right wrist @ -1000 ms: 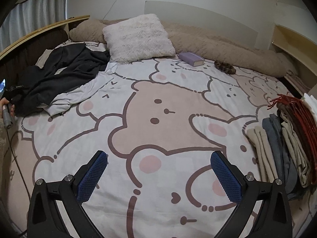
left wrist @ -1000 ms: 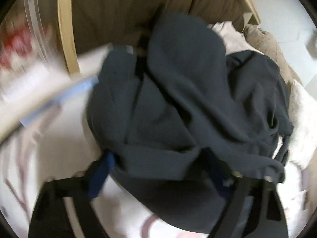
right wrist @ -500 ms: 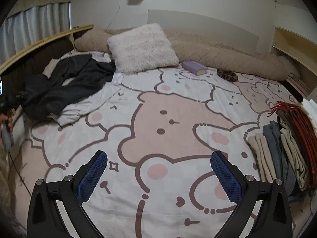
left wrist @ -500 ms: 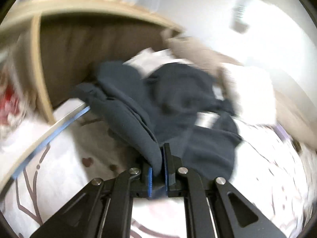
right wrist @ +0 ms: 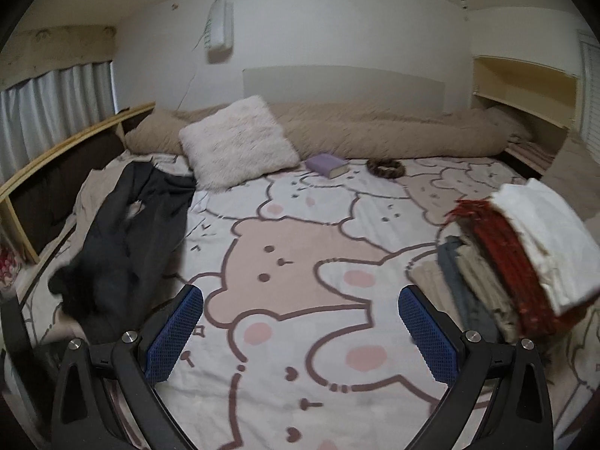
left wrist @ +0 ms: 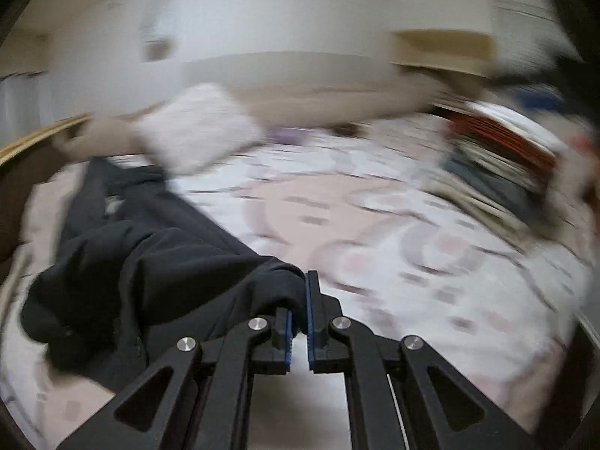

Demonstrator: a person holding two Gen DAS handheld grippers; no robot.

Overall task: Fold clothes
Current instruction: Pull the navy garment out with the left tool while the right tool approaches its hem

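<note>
A bed spread with a white sheet printed in pink cartoon bears fills the right wrist view, a long beige bolster running along its far edge toward twelve o'clock. At about nine o'clock a dark garment lies strung out in a long crumpled band from the fluffy white pillow down toward the near left corner; in the blurred left wrist view the same cloth runs from ten o'clock to the frame's centre. There the left gripper is clenched on a bunched fold of the garment, its blue pads pinching the fabric. At three o'clock stands a pile of folded clothes, white on top, red beneath, then beige and blue-grey. The right gripper hangs over the bare middle of the sheet at six o'clock, jaws spread wide with nothing between them. Near the bolster, at about twelve o'clock, rest a small lilac book and, just to its right, a brown coiled object too small to identify.
</note>
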